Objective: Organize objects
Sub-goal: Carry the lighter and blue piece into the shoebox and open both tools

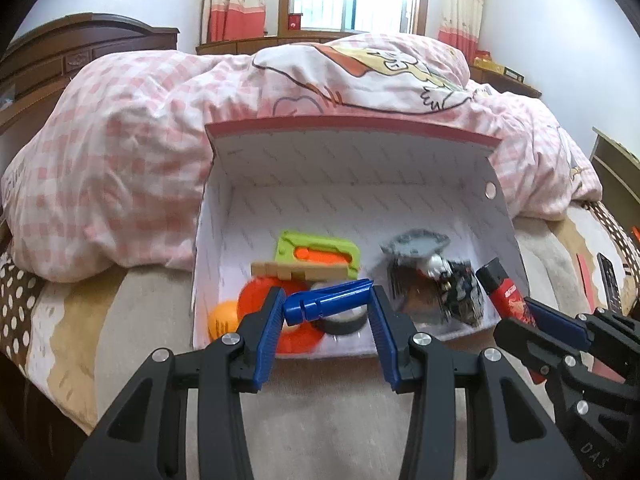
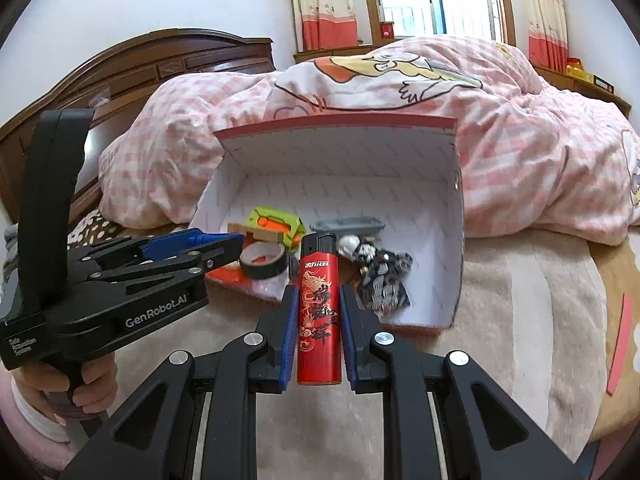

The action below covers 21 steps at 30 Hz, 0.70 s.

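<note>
Left wrist view shows the left claw [image 1: 326,312] clamped on a blue clip [image 1: 320,306] above the near edge of the open white box [image 1: 224,216] on the bed [image 1: 340,404]. Right wrist view shows the right claw [image 2: 319,328] gripping a red lighter [image 2: 319,312] upright before the same box.

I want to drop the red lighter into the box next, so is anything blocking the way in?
Nothing visible blocks it. The red lighter is held in the right gripper just before the box, whose open side faces it. The black toy pile lies on the floor straight ahead, with bare floor around it.
</note>
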{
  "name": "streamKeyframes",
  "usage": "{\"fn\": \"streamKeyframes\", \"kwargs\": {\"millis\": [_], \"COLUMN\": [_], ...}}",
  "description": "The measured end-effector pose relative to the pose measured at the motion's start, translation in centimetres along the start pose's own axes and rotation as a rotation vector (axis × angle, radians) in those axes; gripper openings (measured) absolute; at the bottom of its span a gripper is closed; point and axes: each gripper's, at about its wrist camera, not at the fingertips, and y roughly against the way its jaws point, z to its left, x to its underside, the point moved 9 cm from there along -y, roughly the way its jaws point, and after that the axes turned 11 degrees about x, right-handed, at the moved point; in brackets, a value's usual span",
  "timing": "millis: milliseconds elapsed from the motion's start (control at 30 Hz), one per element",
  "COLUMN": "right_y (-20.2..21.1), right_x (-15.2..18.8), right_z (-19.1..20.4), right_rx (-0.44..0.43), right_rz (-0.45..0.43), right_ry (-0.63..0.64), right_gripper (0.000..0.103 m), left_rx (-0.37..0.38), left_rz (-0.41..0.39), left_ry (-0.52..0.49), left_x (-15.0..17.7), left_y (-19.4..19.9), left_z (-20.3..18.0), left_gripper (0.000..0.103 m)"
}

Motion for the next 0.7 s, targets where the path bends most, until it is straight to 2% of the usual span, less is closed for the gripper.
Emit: {"fn": "streamKeyframes", "kwargs": {"millis": [700], "right_y": [-5.7], "right_x": [-4.5], "right_z": [-0.8], "right_rx": [0.045], "right_rz": [-0.012], "right_ry": [-0.028], "right_gripper": [0.021], "left_rx": [-0.022], "left_rz": [0.026], "left_ry": [0.018], "left_x": [-3.9], "left_y": [-5.8], "left_z": [1.9], "left_gripper": [0.043]}}
